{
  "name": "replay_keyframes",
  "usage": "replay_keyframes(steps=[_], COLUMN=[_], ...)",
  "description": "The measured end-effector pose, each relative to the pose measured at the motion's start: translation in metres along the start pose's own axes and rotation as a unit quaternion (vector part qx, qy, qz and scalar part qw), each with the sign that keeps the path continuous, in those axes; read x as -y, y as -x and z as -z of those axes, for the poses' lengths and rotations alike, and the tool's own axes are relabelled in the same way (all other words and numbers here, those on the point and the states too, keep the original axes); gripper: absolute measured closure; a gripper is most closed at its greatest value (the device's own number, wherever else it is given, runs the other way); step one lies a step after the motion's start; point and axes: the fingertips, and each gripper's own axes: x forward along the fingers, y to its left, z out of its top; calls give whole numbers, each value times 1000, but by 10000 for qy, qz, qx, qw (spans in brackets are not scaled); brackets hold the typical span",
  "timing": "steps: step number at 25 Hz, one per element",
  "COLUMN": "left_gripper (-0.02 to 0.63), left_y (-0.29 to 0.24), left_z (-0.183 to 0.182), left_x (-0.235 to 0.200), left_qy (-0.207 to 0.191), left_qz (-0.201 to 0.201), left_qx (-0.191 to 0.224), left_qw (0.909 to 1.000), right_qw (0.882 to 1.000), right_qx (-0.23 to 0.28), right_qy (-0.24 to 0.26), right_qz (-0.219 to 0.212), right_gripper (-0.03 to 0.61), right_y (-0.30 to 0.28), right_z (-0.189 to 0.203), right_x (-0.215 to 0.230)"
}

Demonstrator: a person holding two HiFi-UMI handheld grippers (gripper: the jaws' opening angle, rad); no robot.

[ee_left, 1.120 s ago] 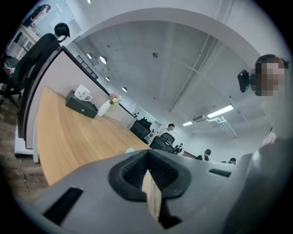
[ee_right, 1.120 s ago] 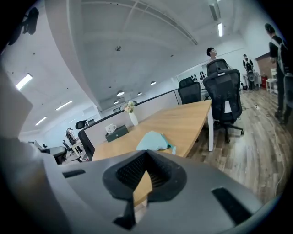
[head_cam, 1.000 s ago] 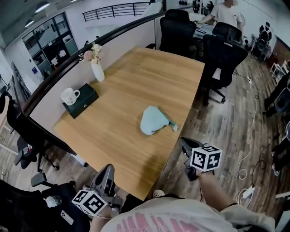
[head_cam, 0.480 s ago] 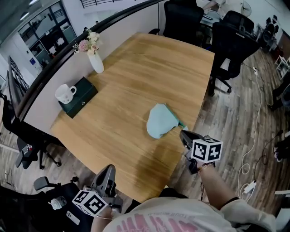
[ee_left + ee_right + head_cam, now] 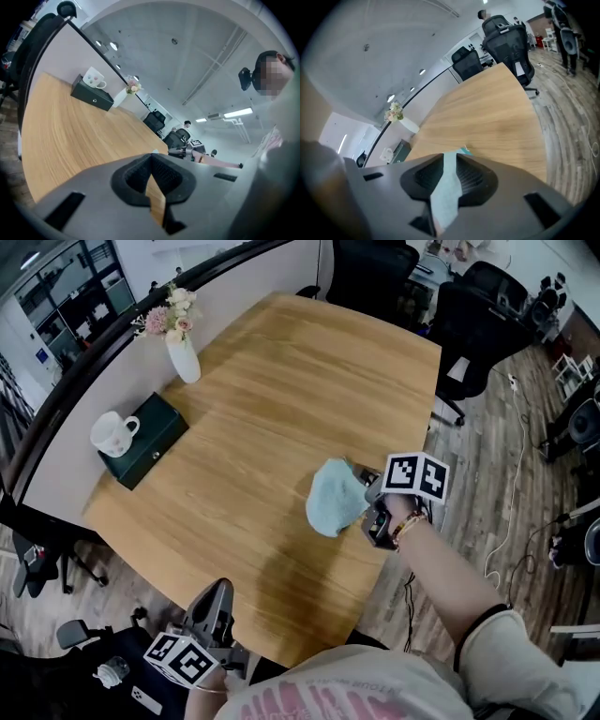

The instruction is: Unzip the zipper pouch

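Note:
The pale green zipper pouch (image 5: 336,497) lies crumpled near the right edge of the wooden table (image 5: 281,381). My right gripper (image 5: 368,505) is at the pouch's right end, over the table edge. Its jaws are opening, and in the right gripper view the pouch (image 5: 446,187) shows through the narrow gap of the right gripper (image 5: 449,171); I cannot see the pads pressing on it. The zipper pull is hidden. Far from the pouch, my left gripper (image 5: 218,594) hangs below the table's near edge; the left gripper view shows the left gripper (image 5: 151,174) shut with nothing in it.
At the table's far left stand a white vase of flowers (image 5: 181,352) and a white mug (image 5: 111,432) on a dark green box (image 5: 145,439). Black office chairs (image 5: 478,324) stand past the far right corner. A cable (image 5: 511,512) runs over the wood floor on the right.
My right gripper has come in from beyond the table's edge, up and left, to the pouch's right end. The left gripper has stayed where it was.

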Motion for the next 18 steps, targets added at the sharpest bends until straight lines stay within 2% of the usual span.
replay_keyframes(steps=[3,6,8,10,14,18], left_gripper=[612,612,612,612,612,612], left_y=[-3,-4,-4,-5,-5,-2], left_z=[-2,-3,-2,1,5,5], left_x=[-10,-19,-23,-27,-31,-34], left_qy=[55,118,137,180,282,327], left_qz=[-13,-34,-34,-41,-64,-115], left_qx=[38,97,92,72,78,134], left_qw=[10000,9999,9999,9998,9996,9993], right_qw=[9974,9884,9825,9773,9649,9533], right_qx=[-89,-193,-361,-497,-565,-432], right_qy=[-500,-985,-1091,-968,-638,-252], right_qz=[510,1138,1469,1818,2484,2979], right_gripper=[415,326,273,230,245,297], right_y=[-30,-54,-67,-78,-88,-84], right_z=[-13,-11,-1,8,19,20], right_x=[0,10,10,11,17,21])
